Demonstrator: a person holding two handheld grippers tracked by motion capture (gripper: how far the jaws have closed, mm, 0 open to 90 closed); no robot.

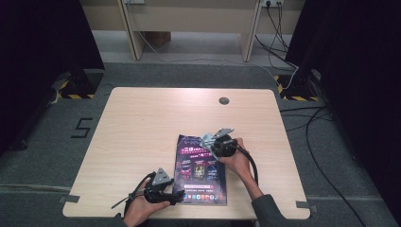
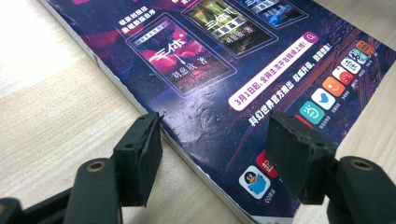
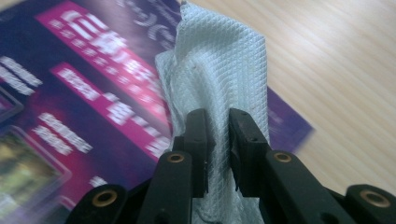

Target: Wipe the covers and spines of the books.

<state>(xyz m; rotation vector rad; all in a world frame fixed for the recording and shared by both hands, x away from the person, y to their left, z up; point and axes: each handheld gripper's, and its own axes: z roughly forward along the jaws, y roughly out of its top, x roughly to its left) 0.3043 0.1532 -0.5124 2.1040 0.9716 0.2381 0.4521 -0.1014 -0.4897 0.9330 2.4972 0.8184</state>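
A: What did the magazine [image 1: 201, 170] look like?

B: It lay flat on the wooden surface [image 1: 142, 127], toward the near edge and a little right of the middle. The cover was dark purple and glossy, with pink banners, white Chinese lettering and a few framed pictures. In the left claw view a row of small coloured app icons ran along one edge [image 2: 327, 93], and the gloss was scuffed and wrinkled near the spine.

A: And the cloth?

B: A pale, whitish wipe [image 3: 219, 79] with a fine diamond weave, folded into a strip. It draped over the top right corner of the magazine, partly on the cover and partly reaching the bare wood.

A: How did the claws stand?

B: The right claw [image 3: 218, 140] was clamped on the wipe, its black jaws nearly together with the fabric pinched between them. The left claw [image 2: 212, 144] stood parted, about halfway, with nothing between the jaws; they straddled the lower left corner of the magazine, one by the spine edge and one over the cover. I couldn't tell whether either jaw touched it.

A: Anything hard to make out?

B: The cover in the right claw view was blurred, so its lettering could not be read. From the high view the right hand [image 1: 236, 158] covered most of the wipe, and the left hand [image 1: 142, 205] was cut off by the frame's bottom edge.
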